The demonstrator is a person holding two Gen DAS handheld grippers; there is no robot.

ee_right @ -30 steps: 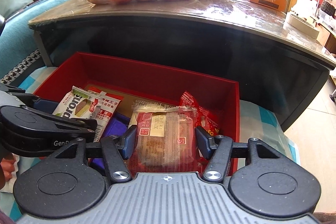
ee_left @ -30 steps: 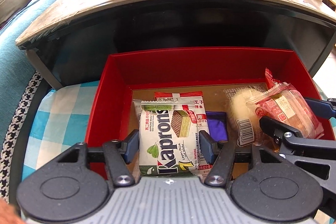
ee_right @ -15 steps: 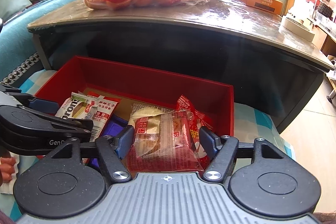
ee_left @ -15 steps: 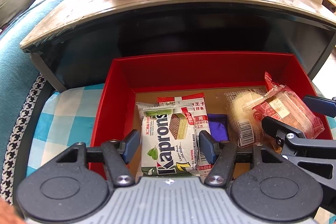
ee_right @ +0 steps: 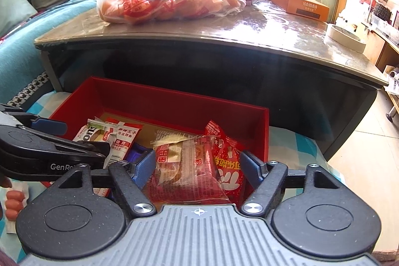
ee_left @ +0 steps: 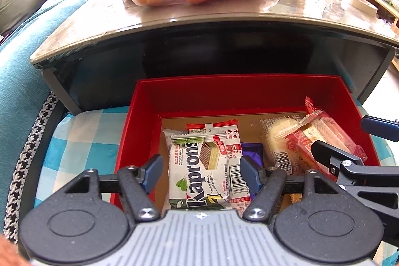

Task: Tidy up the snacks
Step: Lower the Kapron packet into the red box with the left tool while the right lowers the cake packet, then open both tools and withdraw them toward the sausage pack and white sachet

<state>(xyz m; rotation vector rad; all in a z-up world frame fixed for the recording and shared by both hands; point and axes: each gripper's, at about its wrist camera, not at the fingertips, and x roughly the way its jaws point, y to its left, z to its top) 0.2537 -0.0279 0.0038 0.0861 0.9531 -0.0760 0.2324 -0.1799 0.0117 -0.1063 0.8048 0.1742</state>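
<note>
White and green wafer packet (ee_left: 197, 173): "Kaprons", small print "MATCHA WAFERS"
Flat orange cardboard box (ee_right: 300, 4) on the tabletop: "KAMAN"
Black plastic arm of the other gripper (ee_right: 52, 156): "GenRo", the rest hidden
Red and white snack sachet (ee_left: 230, 141): Chinese characters, barcode

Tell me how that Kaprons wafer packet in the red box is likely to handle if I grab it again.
The Kaprons packet looks flat and light, so it should lift easily. Its glossy film may slip between the left gripper pads, whose jaws are opening clear of it. The wafers inside probably crack under a hard squeeze. It lies on another packet, which may shift along.
</note>
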